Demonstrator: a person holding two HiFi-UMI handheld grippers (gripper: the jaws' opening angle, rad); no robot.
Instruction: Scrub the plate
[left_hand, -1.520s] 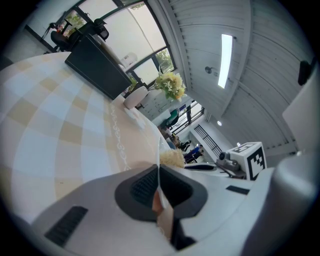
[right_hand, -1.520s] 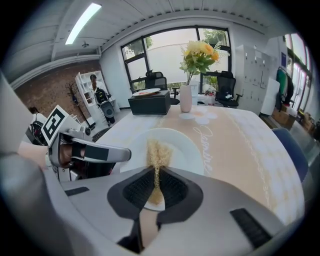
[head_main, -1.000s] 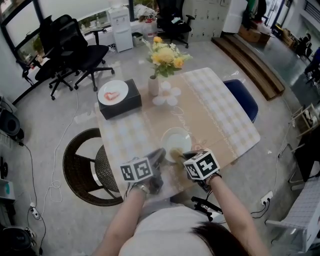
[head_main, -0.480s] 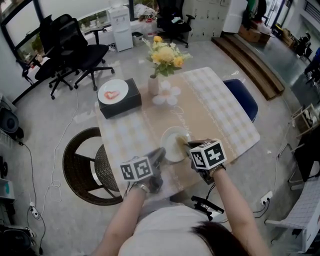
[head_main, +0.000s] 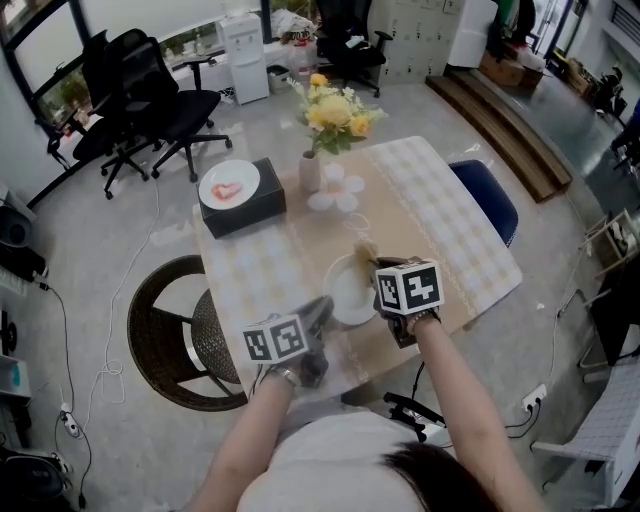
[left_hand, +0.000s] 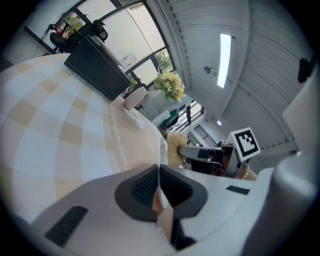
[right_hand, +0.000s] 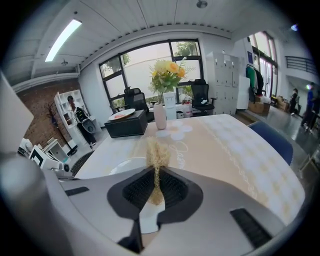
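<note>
My left gripper (head_main: 317, 319) has its jaws pressed together on the plate (head_main: 346, 291) rim; my right gripper (head_main: 376, 268), a little further ahead, pinches the scrubber (head_main: 364, 251); both arms reach forward

Looks like office, break-area kinda corner. Black swivel chairs (head_main: 150, 95) on castors, water dispenser (head_main: 243, 57) by big windows (right_hand: 150, 65), grey lockers (right_hand: 225, 80), strip light (right_hand: 62, 32) overhead. Checked-cloth table (head_main: 450, 230) with flower vase (head_main: 309, 172) mid-floor, cables (head_main: 60, 330) trailing.
</note>
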